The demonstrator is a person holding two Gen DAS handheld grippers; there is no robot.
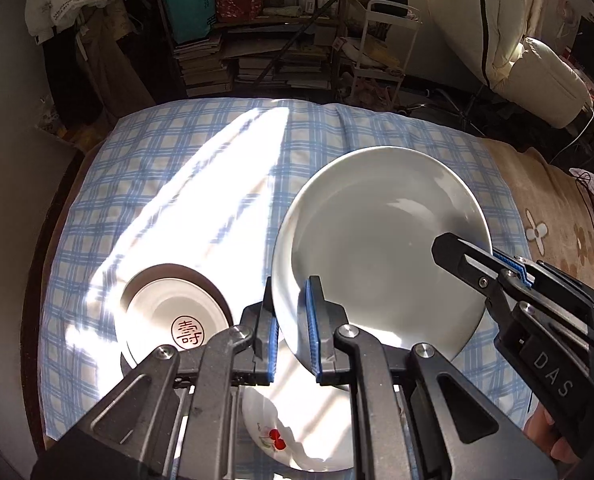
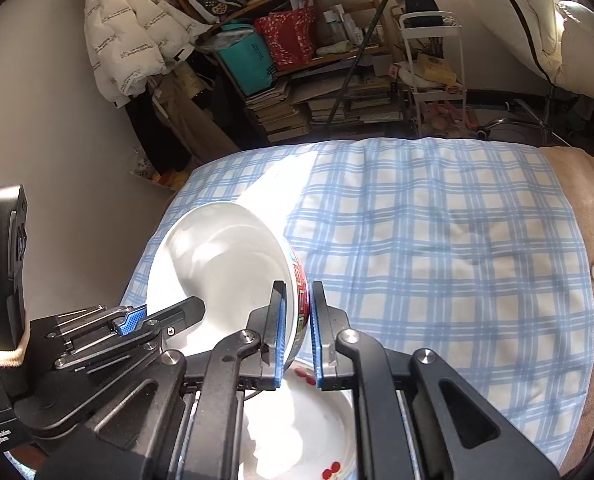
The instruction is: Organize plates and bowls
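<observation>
Both grippers hold one white bowl [image 1: 377, 248] with a red-green patterned rim [image 2: 221, 264], lifted and tilted above the blue checked cloth [image 1: 177, 160]. My left gripper [image 1: 291, 332] is shut on its left rim. My right gripper [image 2: 297, 332] is shut on the opposite rim and shows in the left wrist view [image 1: 493, 268]. A white plate with cherries [image 1: 293, 440] lies right below; it also shows in the right wrist view [image 2: 305, 432]. A second bowl [image 1: 173, 316], with a red character inside, sits on the cloth at the left.
The checked cloth [image 2: 437, 240] covers a bed, with a brown flowered blanket [image 1: 557, 232] at its right. Shelves with books and bags [image 1: 233, 40] and a white trolley [image 1: 389, 40] stand beyond the far edge. A wall runs along the left.
</observation>
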